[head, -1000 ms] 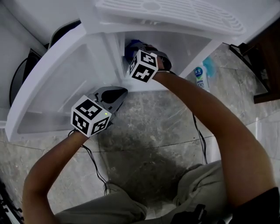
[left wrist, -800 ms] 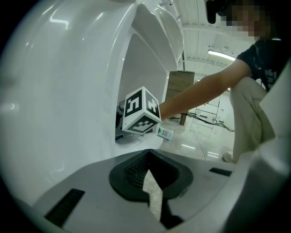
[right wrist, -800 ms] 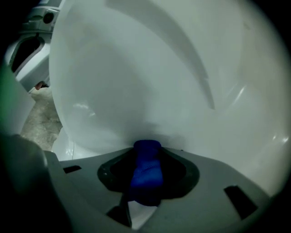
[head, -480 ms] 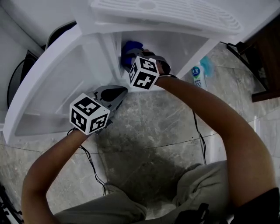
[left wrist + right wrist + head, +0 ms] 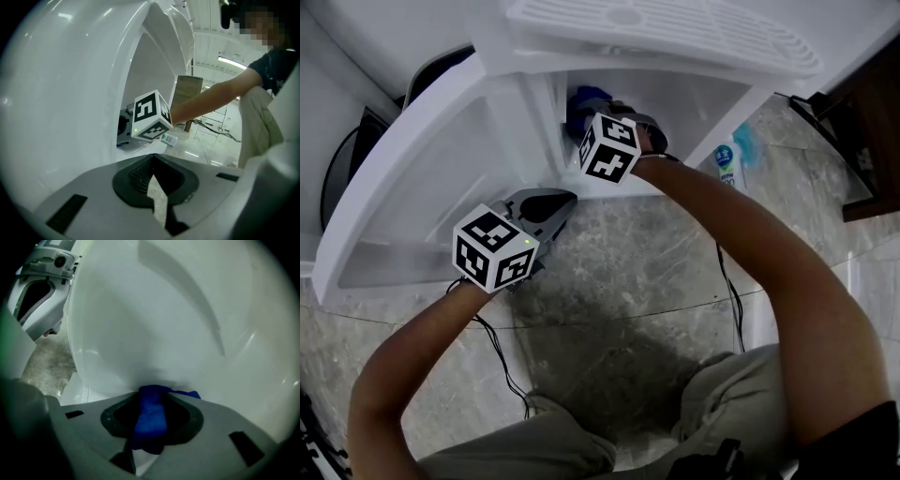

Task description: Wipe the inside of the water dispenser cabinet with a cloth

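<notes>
The white water dispenser cabinet stands with its door swung out to the left. My right gripper reaches into the cabinet, shut on a blue cloth. In the right gripper view the cloth is bunched between the jaws of the right gripper and pressed against the white inner wall. My left gripper is shut and holds nothing, low by the door's bottom edge. In the left gripper view, the left gripper has the door's inner face at its left.
A spray bottle stands on the stone floor right of the cabinet. Black cables trail over the floor. Dark furniture is at the far right, and the drip tray grille overhangs the opening. The person's knees fill the bottom edge.
The right gripper and the cloth have shifted only slightly against the inner wall. The left gripper has stayed where it was.
</notes>
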Demonstrator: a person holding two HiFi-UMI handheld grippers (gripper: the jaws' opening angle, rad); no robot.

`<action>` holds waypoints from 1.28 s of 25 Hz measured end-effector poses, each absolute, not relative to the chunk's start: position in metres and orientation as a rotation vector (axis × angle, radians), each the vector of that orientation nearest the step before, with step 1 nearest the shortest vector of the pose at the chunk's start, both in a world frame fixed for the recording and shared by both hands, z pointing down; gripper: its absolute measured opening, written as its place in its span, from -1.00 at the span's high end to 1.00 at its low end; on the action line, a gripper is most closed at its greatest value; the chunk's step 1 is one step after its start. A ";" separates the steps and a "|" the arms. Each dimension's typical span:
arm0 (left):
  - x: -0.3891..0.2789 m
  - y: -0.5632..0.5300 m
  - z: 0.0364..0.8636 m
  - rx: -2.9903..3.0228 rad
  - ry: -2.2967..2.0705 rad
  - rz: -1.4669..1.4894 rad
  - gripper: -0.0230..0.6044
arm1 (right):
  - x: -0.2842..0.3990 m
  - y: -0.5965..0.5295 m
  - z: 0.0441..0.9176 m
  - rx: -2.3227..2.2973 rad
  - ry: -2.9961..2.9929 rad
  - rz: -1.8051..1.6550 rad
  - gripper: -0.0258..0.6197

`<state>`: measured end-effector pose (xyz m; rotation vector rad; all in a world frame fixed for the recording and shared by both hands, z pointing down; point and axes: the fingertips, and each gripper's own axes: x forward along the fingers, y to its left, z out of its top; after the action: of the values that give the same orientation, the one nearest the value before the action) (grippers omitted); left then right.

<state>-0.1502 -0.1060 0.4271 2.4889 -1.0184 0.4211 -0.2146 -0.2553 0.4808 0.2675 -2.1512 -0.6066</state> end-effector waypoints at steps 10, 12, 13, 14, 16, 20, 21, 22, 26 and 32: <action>-0.145 -0.112 0.435 2.480 -0.997 0.395 0.90 | -0.215 -0.256 0.481 0.222 -2.171 -0.641 0.55; -0.145 -0.111 0.438 2.472 -0.998 0.400 0.90 | -0.216 -0.266 0.481 0.245 -2.170 -0.628 0.55; -0.147 -0.111 0.439 2.467 -1.001 0.401 0.90 | -0.217 -0.269 0.480 0.238 -2.164 -0.624 0.55; -0.149 -0.111 0.439 2.462 -1.006 0.402 0.90 | -0.218 -0.270 0.480 0.225 -2.160 -0.624 0.55; -0.151 -0.110 0.439 2.456 -1.012 0.404 0.90 | -0.218 -0.269 0.480 0.215 -2.165 -0.614 0.55; -0.149 -0.111 0.432 2.469 -1.018 0.414 0.90 | -0.215 -0.264 0.476 0.221 -2.180 -0.560 0.55; -0.148 -0.112 0.429 2.476 -1.018 0.413 0.90 | -0.214 -0.261 0.471 0.216 -2.196 -0.550 0.55; -0.145 -0.113 0.426 2.484 -1.018 0.412 0.90 | -0.212 -0.260 0.465 0.222 -2.217 -0.547 0.55; -0.135 -0.113 0.414 2.513 -1.006 0.409 0.90 | -0.207 -0.256 0.426 0.331 -2.332 -0.539 0.55; -0.119 -0.114 0.404 2.544 -1.003 0.411 0.90 | -0.190 -0.249 0.379 0.539 -2.513 -0.410 0.55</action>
<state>-0.1192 -0.1136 0.4045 2.5436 -1.0032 0.4110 -0.1895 -0.2489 0.3795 0.5385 -2.5127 -0.4096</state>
